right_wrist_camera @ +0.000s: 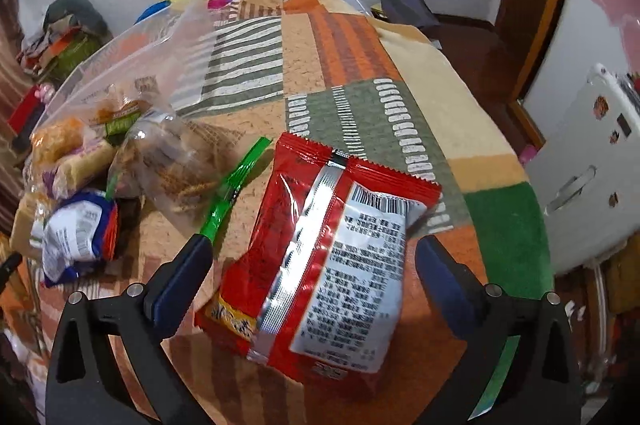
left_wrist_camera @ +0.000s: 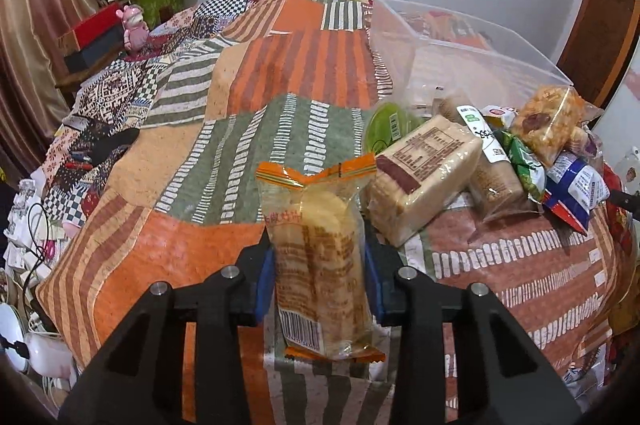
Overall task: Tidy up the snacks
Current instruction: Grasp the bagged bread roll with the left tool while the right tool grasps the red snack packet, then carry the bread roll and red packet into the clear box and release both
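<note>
My left gripper (left_wrist_camera: 319, 265) is shut on a clear cracker packet with orange ends (left_wrist_camera: 318, 257), held upright above the patchwork quilt (left_wrist_camera: 224, 129). To its right lies a snack pile: a tan wafer pack (left_wrist_camera: 424, 177), a green cup (left_wrist_camera: 390, 129), a puffed-snack bag (left_wrist_camera: 550, 125) and a blue-white packet (left_wrist_camera: 576, 189). A clear plastic bin (left_wrist_camera: 460, 53) stands behind the pile. My right gripper (right_wrist_camera: 316, 257) is open, its pads on either side of a red snack bag (right_wrist_camera: 324, 257) lying on the quilt. The pads do not touch the bag.
In the right wrist view a clear bag with a green end (right_wrist_camera: 180, 165), a blue-white packet (right_wrist_camera: 76, 237) and the bin (right_wrist_camera: 132, 53) lie left. A white fridge (right_wrist_camera: 592, 153) stands right. Boxes and a pink toy (left_wrist_camera: 134, 25) sit far left; cables (left_wrist_camera: 36, 249) lie below.
</note>
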The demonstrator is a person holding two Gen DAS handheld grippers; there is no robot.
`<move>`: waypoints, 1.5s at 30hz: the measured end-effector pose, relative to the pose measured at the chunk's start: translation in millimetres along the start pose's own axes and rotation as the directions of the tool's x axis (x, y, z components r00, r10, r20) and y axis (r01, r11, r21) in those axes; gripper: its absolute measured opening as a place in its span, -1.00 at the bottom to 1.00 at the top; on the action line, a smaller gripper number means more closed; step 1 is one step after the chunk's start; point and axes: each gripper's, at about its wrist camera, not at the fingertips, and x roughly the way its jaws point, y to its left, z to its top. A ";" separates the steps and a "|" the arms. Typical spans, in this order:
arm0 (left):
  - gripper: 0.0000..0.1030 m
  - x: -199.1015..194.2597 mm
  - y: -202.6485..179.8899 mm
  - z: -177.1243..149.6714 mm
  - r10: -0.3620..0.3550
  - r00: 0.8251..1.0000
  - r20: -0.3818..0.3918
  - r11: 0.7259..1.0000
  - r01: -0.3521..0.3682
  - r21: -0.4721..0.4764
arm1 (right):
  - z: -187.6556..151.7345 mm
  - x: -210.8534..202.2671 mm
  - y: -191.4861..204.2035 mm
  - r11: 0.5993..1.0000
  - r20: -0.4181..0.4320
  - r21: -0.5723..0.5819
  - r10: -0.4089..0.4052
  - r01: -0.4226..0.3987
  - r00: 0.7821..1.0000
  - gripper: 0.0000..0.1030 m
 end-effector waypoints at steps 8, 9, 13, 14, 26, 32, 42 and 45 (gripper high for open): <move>-0.27 -7.4 -3.0 2.6 0.000 1.000 0.025 1.000 0.000 0.018 | -4.6 -0.3 -5.2 1.000 0.049 -0.022 -0.010 0.011 0.999 0.27; -0.27 -10.8 -4.6 4.5 -0.003 0.999 0.033 1.000 0.002 0.020 | -4.7 -2.2 -6.6 1.000 0.053 -0.016 0.002 -0.001 0.999 0.27; -0.27 -27.6 -11.2 18.1 -0.015 0.996 0.086 0.999 0.012 0.040 | -3.8 -12.2 -12.4 1.000 0.086 0.009 0.022 -0.023 0.996 0.26; -0.27 -31.7 -13.0 22.5 -0.021 0.995 0.099 0.999 0.017 0.044 | -2.8 -15.9 -11.9 1.000 0.098 0.007 0.019 -0.020 0.995 0.26; -0.27 -59.5 -52.1 97.2 -0.154 0.963 0.219 0.987 0.138 0.085 | 53.0 -56.3 39.6 0.990 0.280 -0.101 0.123 -0.098 0.952 0.27; -0.27 -46.0 -75.3 138.2 -0.185 0.955 0.230 0.982 0.168 0.091 | 79.0 -58.9 74.5 0.978 0.342 -0.165 0.178 -0.127 0.923 0.27; -0.27 5.8 -100.3 188.9 -0.200 0.966 0.167 0.978 0.185 0.101 | 108.4 -24.5 122.2 0.961 0.323 -0.235 0.218 -0.145 0.921 0.27; -0.27 24.3 -104.3 199.9 -0.194 0.971 0.139 0.979 0.182 0.097 | 114.5 -10.4 131.7 0.958 0.295 -0.245 0.223 -0.151 0.929 0.27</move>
